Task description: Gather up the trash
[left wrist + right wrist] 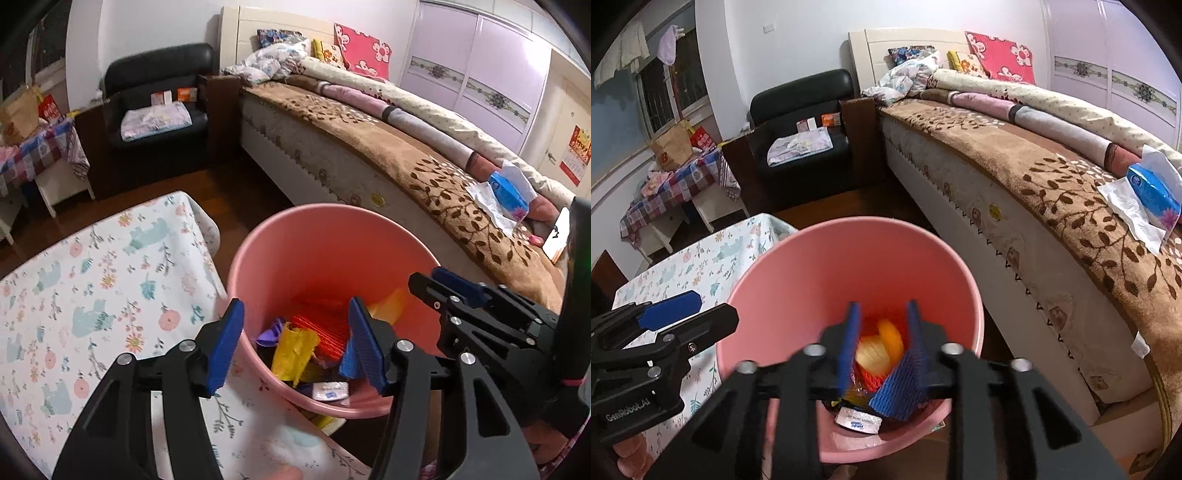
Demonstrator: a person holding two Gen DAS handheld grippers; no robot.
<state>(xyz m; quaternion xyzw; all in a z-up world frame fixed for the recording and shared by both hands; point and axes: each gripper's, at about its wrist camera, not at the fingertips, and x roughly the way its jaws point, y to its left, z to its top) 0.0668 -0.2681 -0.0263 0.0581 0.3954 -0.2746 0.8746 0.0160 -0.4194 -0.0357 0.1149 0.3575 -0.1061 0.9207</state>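
Two grippers hang over the pink bin, which stands between the floral-cloth counter and the bed. Left gripper: jaws wide, nothing between them. Right gripper: jaws partly apart, pads not pressing anything; a blurred orange-and-cream scrap shows between them, above the trash in the bin's bottom.

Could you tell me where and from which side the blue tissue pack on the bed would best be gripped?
Probably across its narrow width, near the middle, coming from above. The blue tissue pack lies flat on the brown blanket with its long sides exposed, and it looks soft, so it should give under the pads. The loose white tissue beneath and beside it might get pinched, so stay on the wrapper.
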